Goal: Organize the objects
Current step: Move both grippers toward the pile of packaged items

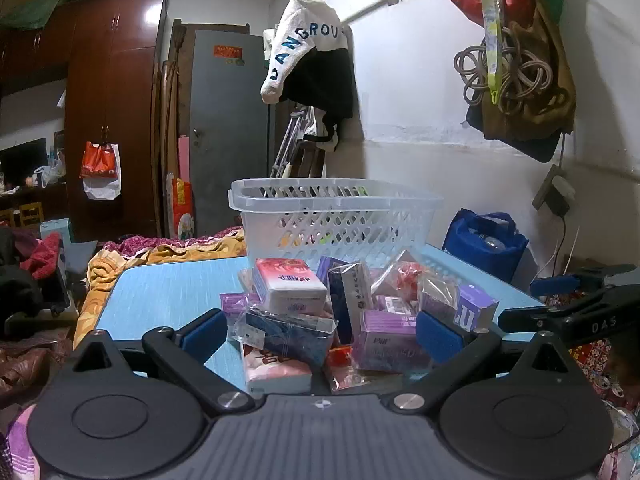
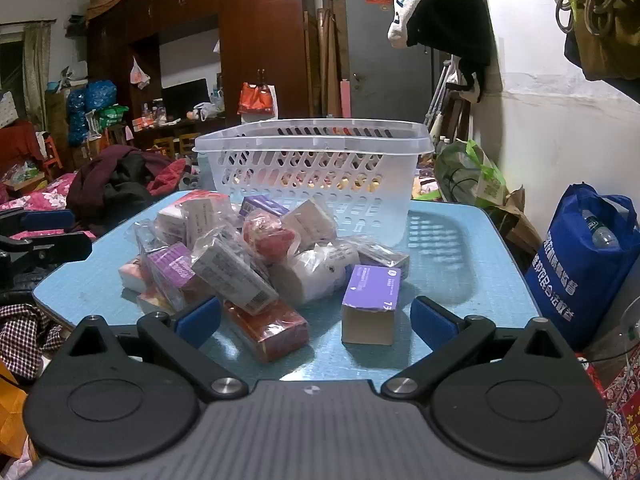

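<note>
A pile of small boxes and plastic-wrapped packets point(image 1: 332, 312) lies on a light blue table point(image 1: 160, 292). Behind it stands a translucent white slotted basket point(image 1: 336, 216), whose contents I cannot make out. My left gripper point(image 1: 320, 336) is open at the pile's near side, its blue pads either side of a dark blue packet point(image 1: 288, 334) without touching it. In the right wrist view my right gripper point(image 2: 316, 320) is open and holds nothing. A red box point(image 2: 266, 330) and a purple box point(image 2: 370, 304) lie just ahead of it, with the basket point(image 2: 312, 168) beyond.
A blue shopping bag point(image 2: 588, 264) stands off the table's right side. Bedding and clothes point(image 2: 120, 184) lie to the left. A wardrobe point(image 1: 112, 112) and a grey door point(image 1: 228, 132) are behind. Bags and coiled cord point(image 1: 512, 72) hang on the right wall.
</note>
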Demonstrator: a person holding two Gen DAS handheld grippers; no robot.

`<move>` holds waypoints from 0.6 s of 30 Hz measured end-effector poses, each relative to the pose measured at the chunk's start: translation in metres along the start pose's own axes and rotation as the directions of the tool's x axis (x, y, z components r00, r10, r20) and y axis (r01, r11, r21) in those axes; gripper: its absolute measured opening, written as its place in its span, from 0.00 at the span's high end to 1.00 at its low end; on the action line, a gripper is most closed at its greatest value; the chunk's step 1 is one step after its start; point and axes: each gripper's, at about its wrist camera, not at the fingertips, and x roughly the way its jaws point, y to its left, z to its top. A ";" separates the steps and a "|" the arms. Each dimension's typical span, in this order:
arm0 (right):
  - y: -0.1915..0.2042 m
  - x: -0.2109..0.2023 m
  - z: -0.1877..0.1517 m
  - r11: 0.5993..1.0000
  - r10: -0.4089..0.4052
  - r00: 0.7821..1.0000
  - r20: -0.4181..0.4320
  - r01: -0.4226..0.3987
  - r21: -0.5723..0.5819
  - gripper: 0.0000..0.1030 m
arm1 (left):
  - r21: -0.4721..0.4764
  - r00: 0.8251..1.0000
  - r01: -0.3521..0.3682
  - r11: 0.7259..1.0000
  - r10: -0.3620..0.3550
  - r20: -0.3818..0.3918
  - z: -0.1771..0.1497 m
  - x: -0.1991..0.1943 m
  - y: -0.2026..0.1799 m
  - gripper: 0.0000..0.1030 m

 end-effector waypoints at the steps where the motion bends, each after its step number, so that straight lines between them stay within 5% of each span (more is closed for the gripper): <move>1: 0.000 0.000 0.000 1.000 -0.001 1.000 0.000 0.001 0.000 0.00 | 0.000 1.000 0.000 1.000 0.000 0.000 0.000 0.000 0.000 0.01; 18: -0.003 0.000 0.000 1.000 -0.013 1.000 0.005 0.013 0.003 0.00 | -0.010 1.000 -0.006 1.000 0.006 -0.007 -0.001 0.001 0.001 0.01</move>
